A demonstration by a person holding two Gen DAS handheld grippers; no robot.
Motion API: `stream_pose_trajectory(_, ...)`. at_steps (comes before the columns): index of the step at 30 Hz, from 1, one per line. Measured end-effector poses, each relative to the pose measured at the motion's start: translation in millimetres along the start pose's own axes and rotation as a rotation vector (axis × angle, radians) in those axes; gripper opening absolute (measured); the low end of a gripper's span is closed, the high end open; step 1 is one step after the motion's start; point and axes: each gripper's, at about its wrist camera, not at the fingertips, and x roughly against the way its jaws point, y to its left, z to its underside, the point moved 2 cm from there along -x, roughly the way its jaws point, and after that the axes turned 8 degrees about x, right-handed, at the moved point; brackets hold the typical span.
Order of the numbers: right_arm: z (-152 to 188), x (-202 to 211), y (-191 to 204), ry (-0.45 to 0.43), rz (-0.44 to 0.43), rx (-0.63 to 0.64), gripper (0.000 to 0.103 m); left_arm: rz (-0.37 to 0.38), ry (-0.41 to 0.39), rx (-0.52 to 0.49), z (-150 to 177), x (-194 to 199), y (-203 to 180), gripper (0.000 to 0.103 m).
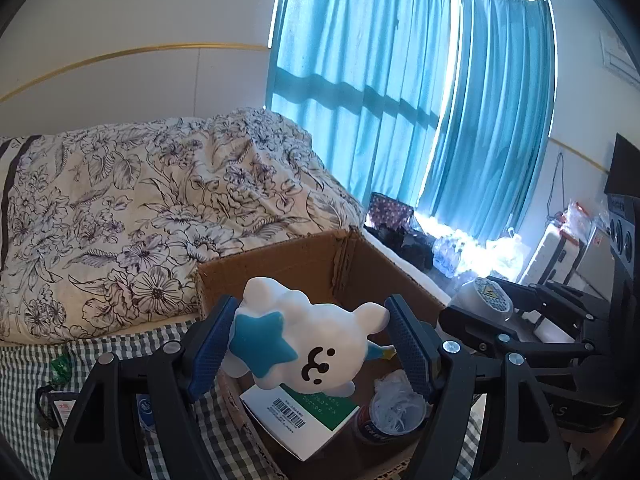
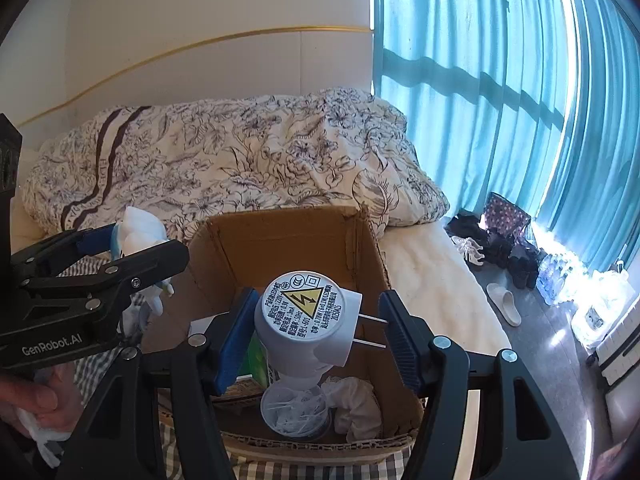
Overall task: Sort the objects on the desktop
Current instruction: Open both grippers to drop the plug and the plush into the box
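- While both grippers hang over the open cardboard box [image 2: 280, 236], each already carries one thing, so the coming move turns on what lies straight below each load.
- The left gripper [image 1: 310, 340] has its blue-padded fingers [image 1: 210, 350] closed on a white plush toy [image 1: 308, 344] with a blue star; the toy lies crosswise between the pads, face toward the camera.
- Below and just ahead of that toy, inside the box, lie a white-and-green carton [image 1: 298, 420] and a clear cup of white bits [image 1: 394, 410]; the toy sits above the box's near left part.
- The right gripper [image 2: 316, 334] holds a grey plug-in device [image 2: 306, 322]. One pad presses its left side, while its two metal prongs [image 2: 370, 330] point at the right pad, seemingly touching it.
- That device hangs over the box's near middle, directly above the cup, with a crumpled white cloth [image 2: 358, 402] just beside it.
- Neither load needs a sideways carry, I judge: both are over the opening, and the right gripper is the more central of the two.
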Motion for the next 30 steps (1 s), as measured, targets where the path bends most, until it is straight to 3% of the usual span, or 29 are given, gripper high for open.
stream_pose_trajectory(9, 10.7, -29.8, 4.4, 0.072, 0.019, 0.003, 0.062, -0.023, 0.052, 0.04, 8.8, -25.4, 16.6, 0.077)
stream_pose_trajectory(14, 16.9, -39.6, 10.8, 0.106, 0.02, 0.014, 0.062, -0.025, 0.023, 0.023, 5.0, -25.5, 12.5, 0.077)
stream_pose_trajectory(16, 18.2, -39.6, 12.1, 0.101, 0.031, 0.011, 0.068, -0.017, 0.026, 0.012, 4.8, -27.4, 9.0, 0.077)
stream_pose_trajectory(18, 17.6, -37.2, 12.8, 0.091, 0.042, 0.011, 0.081, -0.005, 0.025, 0.006, 5.7, -28.5, 6.6, 0.077)
stream_pose_trajectory(26, 16.8, -30.7, 11.2, 0.094, 0.066, 0.014, 0.081, -0.002, 0.062, 0.028, 8.5, -37.0, 6.4, 0.078)
stream_pose_trajectory(30, 16.0, -24.8, 11.0, 0.093, 0.073, 0.013, 0.081, 0.013, 0.045, 0.039, 6.8, -31.7, 5.5, 0.085)
